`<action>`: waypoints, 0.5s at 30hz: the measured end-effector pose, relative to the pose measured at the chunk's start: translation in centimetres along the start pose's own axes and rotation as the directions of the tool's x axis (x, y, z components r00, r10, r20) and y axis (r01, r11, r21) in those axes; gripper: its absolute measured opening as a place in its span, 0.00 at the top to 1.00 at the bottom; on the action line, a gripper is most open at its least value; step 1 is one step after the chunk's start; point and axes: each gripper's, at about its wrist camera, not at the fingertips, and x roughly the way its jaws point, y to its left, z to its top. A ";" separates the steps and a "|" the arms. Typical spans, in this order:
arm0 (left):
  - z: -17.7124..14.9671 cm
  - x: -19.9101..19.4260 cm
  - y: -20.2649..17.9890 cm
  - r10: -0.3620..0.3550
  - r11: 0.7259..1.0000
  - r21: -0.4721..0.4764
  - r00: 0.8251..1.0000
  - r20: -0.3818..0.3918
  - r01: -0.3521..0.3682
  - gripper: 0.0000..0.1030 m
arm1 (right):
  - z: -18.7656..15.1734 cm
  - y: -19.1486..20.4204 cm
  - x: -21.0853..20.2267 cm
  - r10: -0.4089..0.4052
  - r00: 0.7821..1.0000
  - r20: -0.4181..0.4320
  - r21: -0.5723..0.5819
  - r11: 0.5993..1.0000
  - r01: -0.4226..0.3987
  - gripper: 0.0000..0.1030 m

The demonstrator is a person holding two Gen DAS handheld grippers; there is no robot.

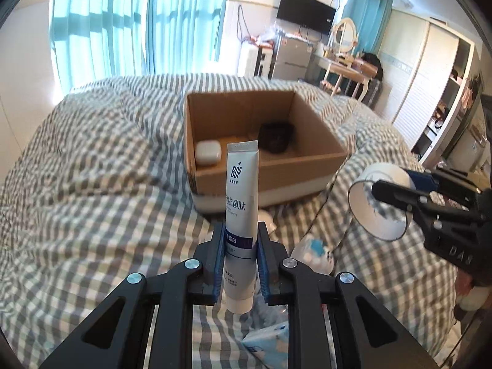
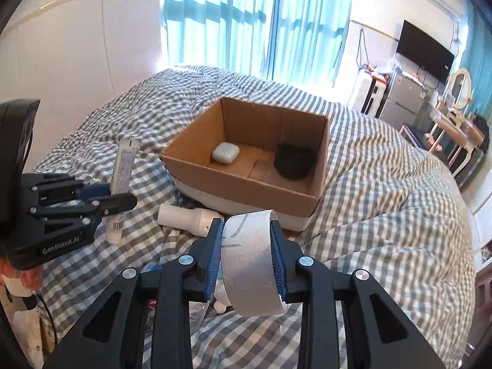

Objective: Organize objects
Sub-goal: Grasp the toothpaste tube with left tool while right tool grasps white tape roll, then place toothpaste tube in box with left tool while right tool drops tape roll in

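Cardboard box (image 2: 246, 184) on bed — holds white earbud case (image 2: 225, 152), black pouch (image 2: 293, 161).

I am holding my left claw (image 1: 240, 264) angled downward, its two black fingers with blue pads (image 1: 219, 264) standing upright and parallel. The pads are clamping a toothpaste tube (image 1: 241, 196) near its lower end, and the tube is standing upright between them, clear of the bed. I am holding my right claw (image 2: 247, 261) at a similar downward tilt, just to the right of the left one. Its blue pads (image 2: 278, 258) are pressing on both sides of a white tape roll (image 2: 250, 258), which is hanging between the fingers. Both claws are pointing the same way, side by side.
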 end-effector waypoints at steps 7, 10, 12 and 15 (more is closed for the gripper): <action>2.6 -2.1 -1.0 -0.004 1.000 0.021 0.998 0.069 0.002 0.82 | 1.6 0.6 -2.2 -0.026 0.999 0.046 -0.023 0.999 0.027 0.72; 3.6 -2.7 -1.5 -0.007 1.000 0.025 0.995 0.096 0.005 0.82 | 2.9 0.7 -3.2 -0.024 0.997 0.071 -0.029 0.999 0.026 0.72; 4.7 -2.9 -1.4 -0.008 1.000 0.023 0.994 0.113 0.005 0.82 | 3.9 0.6 -3.5 -0.030 0.996 0.086 -0.034 0.999 0.033 0.72; 6.2 -2.8 -1.2 -0.003 1.000 0.023 0.992 0.129 0.000 0.82 | 5.8 0.2 -3.7 -0.031 0.993 0.115 -0.029 0.999 0.034 0.72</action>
